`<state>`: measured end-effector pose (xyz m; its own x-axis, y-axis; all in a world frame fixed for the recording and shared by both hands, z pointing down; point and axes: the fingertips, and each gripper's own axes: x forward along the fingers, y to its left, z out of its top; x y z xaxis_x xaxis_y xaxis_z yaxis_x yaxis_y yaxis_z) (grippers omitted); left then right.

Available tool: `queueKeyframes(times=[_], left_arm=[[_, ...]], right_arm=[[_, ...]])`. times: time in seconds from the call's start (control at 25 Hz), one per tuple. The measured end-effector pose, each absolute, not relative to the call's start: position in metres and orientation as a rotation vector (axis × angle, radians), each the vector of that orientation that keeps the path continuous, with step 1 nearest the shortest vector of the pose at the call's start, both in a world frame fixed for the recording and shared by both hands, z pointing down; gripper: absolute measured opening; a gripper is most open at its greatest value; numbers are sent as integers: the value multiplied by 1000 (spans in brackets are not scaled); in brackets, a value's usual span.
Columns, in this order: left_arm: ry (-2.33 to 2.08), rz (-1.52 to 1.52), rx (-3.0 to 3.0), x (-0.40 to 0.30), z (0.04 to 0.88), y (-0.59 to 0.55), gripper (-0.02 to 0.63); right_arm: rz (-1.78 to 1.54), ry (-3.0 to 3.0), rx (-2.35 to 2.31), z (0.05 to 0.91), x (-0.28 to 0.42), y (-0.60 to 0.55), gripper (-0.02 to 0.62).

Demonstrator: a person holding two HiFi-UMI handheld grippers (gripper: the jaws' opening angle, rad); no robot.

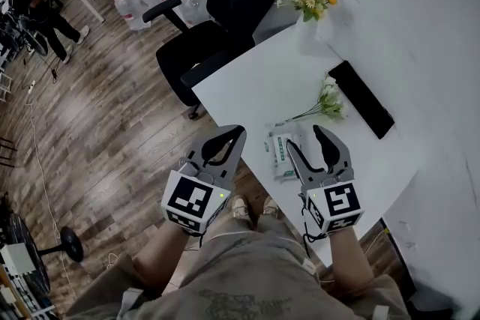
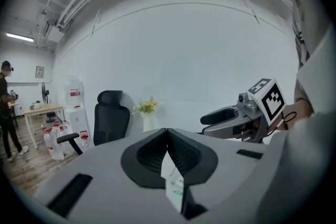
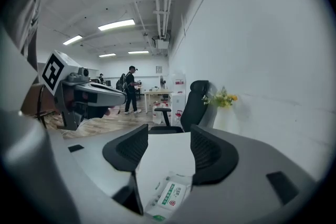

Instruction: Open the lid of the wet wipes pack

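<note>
The wet wipes pack [image 1: 280,151] lies flat near the front edge of the white table [image 1: 255,82]; its green-and-white lid label [image 3: 169,194] faces up and lies flat. My right gripper [image 1: 304,139] hovers over the pack's right side, open, with nothing between its fingers; in the right gripper view [image 3: 169,132] the pack shows low between the jaws. My left gripper [image 1: 240,130] is left of the pack at the table's edge, its tips touching, shut on nothing. In the left gripper view [image 2: 167,131] a strip of the pack [image 2: 174,186] shows below the closed pads.
A loose flower sprig [image 1: 327,104] and a flat black slab [image 1: 361,98] lie beyond the pack. A vase of flowers [image 1: 312,2] stands at the table's far end, a black office chair [image 1: 217,19] beside it. A person [image 1: 36,8] stands far off on the wooden floor.
</note>
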<state>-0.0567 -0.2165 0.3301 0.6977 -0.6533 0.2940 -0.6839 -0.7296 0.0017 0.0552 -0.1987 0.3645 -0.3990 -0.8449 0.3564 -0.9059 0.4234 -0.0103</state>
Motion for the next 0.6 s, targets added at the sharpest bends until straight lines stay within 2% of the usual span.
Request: queueKeyframes(times=[0.6], left_arm=[[-863,733,2585,-22,508,-204,17]], right_arm=[[534,-2134,1344,545,45,-193,253]])
